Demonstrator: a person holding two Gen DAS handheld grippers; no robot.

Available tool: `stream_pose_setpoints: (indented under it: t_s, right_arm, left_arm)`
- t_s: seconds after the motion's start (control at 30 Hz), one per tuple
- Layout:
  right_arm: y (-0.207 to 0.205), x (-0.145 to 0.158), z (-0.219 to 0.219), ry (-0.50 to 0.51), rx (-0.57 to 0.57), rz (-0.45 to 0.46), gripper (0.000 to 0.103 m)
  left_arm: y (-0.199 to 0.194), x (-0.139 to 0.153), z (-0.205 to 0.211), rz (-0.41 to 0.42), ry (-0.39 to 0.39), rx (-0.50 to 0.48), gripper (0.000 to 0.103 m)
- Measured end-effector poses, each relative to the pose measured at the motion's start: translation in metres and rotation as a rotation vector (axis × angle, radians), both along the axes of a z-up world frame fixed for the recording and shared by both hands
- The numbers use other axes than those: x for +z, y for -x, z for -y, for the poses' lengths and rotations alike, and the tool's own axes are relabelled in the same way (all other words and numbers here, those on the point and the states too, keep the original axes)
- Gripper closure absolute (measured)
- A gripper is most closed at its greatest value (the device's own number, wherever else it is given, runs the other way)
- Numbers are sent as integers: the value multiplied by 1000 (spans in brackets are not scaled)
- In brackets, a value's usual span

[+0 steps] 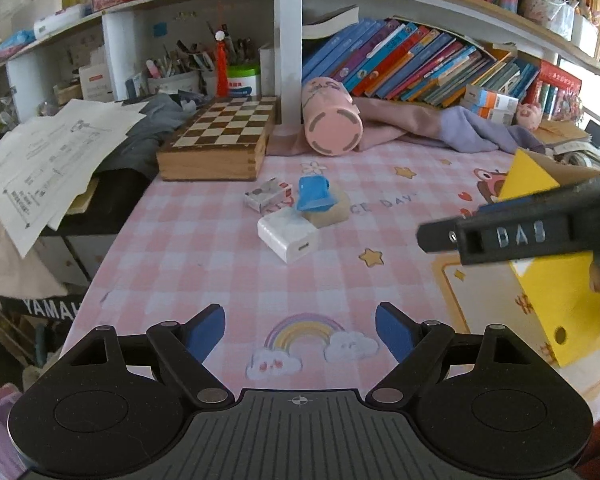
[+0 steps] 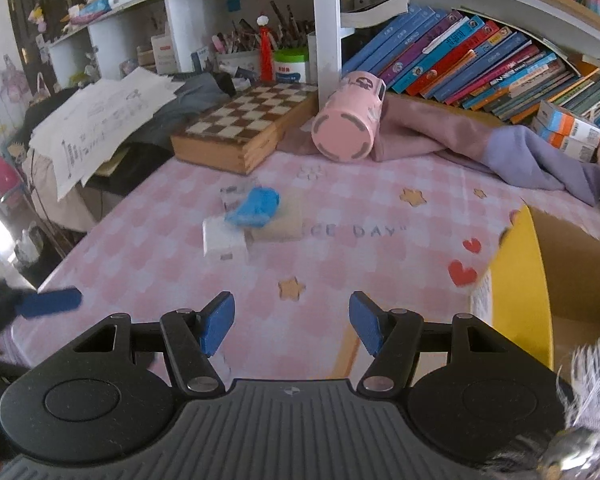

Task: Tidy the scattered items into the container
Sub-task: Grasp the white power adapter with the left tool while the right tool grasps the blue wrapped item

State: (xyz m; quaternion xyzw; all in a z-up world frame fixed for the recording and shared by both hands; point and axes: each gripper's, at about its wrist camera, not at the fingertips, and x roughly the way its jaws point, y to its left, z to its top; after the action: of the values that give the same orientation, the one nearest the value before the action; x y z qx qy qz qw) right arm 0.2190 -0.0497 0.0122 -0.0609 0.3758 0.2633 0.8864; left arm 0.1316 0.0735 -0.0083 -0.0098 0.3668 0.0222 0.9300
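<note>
We see a pink-and-white checked tablecloth (image 1: 204,248) printed with stars and a rainbow, a white charger (image 1: 287,236), a blue clip (image 1: 314,194), a yellow box (image 1: 556,292) and a brown-and-cream chessboard (image 1: 224,124).

home study desk, bookshelves (image 1: 420,60), chessboard (image 1: 224,124)

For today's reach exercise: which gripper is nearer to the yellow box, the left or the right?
Right. The right gripper hovers just beside the yellow box, which stands at its right. The left gripper is farther off, with the right one between it and the box.
</note>
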Motion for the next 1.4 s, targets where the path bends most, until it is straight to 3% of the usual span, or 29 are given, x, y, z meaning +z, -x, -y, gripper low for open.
stream_pose_setpoints:
  t_s: [0.2, 0.53, 0.67, 0.77, 0.87, 1.07, 1.4]
  right_arm:
    - [-35, -3, -17, -17, 0, -13, 42]
    - [-78, -10, -35, -9, -8, -43, 43]
    - [-90, -11, -43, -17, -1, -54, 45]
    - [-97, -14, -50, -14, 10, -57, 47]
    - [-104, -20, -57, -7, 17, -81, 49]
    - [-110, -29, -69, -7, 46, -114, 51]
    - [-117, -39, -97, 20, 77, -96, 56]
  left_arm:
    - [-36, -12, -2, 11, -17, 4, 18]
    - [-93, -35, -16, -8, 39, 82, 21]
    - [-115, -45, -13, -28, 52, 84, 26]
    - [-126, -53, -12, -45, 30, 96, 36]
    - [-128, -57, -16, -54, 54, 101, 46]
    - [-116, -56, -20, -50, 59, 82, 57]
    - [-76, -50, -37, -77, 55, 123, 57]
